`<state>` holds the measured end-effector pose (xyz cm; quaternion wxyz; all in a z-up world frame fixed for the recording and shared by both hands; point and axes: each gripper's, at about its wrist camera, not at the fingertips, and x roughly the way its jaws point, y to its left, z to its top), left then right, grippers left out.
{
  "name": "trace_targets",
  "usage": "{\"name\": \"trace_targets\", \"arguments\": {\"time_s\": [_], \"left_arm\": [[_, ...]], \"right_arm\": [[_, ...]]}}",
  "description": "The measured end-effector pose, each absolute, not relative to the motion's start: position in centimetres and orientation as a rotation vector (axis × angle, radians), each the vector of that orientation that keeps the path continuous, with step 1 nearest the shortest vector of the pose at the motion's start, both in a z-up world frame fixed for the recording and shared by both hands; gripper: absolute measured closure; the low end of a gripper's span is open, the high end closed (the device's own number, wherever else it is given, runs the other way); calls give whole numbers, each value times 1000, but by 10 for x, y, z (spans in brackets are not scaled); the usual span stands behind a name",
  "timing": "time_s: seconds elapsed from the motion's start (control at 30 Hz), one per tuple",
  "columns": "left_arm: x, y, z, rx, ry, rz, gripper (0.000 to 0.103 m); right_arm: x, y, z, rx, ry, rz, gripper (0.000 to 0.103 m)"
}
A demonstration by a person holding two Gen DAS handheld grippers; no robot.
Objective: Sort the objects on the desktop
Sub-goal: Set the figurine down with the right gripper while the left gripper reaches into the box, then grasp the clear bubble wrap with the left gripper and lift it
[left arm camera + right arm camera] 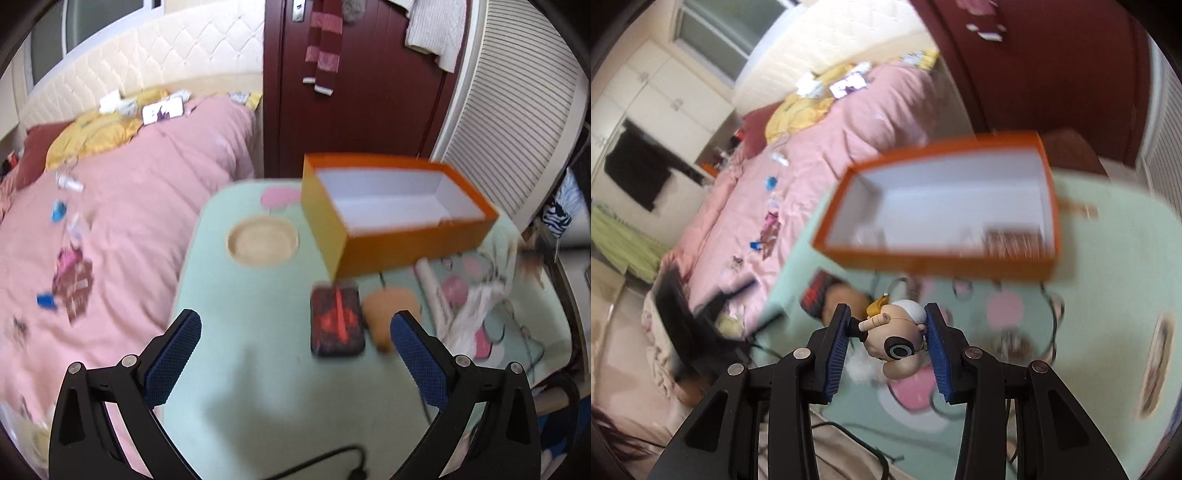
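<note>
An orange box (395, 210) with a white inside stands on the mint-green table mat (251, 332). In front of it lie a dark case with a red pattern (337, 322) and a tan plush lump (388, 314). My left gripper (295, 347) hangs open above the mat with nothing between its blue pads. In the right wrist view the orange box (942, 206) holds a brownish item at its near right corner. My right gripper (888, 343) is shut on a small cartoon figurine (897, 339), held above the mat in front of the box.
A round wooden coaster (263, 240) lies left of the box. A white plastic wrapper and a paper roll (465, 306) sit at the right. A black cable (332, 458) crosses the near edge. A pink bed (110, 229) with scattered items flanks the table's left.
</note>
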<state>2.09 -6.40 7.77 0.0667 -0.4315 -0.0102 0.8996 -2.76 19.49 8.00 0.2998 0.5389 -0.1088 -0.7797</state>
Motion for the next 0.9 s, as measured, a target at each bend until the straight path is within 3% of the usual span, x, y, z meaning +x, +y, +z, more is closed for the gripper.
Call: {"name": "trace_targets", "arguments": {"time_s": [0.07,0.2,0.4,0.6,0.8,0.9], "left_arm": [[-1,-59,90,-1312,-44,2645,6],[-49,-36,102,-1417,-90,2440,26],[-115,18,89,-1739,87,2187,50],[-144,46,51,-2056,229,2068,50],[-160,46,26,-2222,219,2028,47],[-160,52,16,-2222,318,2031,46]], "right_arm": [[-14,199,63,1443,-287,-2102,64],[4,202,42,1424,-257,-2192,64],[24,208,34,1284,-212,-2363,63],[35,214,44,1129,-279,-2389,63],[35,214,42,1133,-308,-2349,60],[33,210,43,1135,-326,-2334,60]]}}
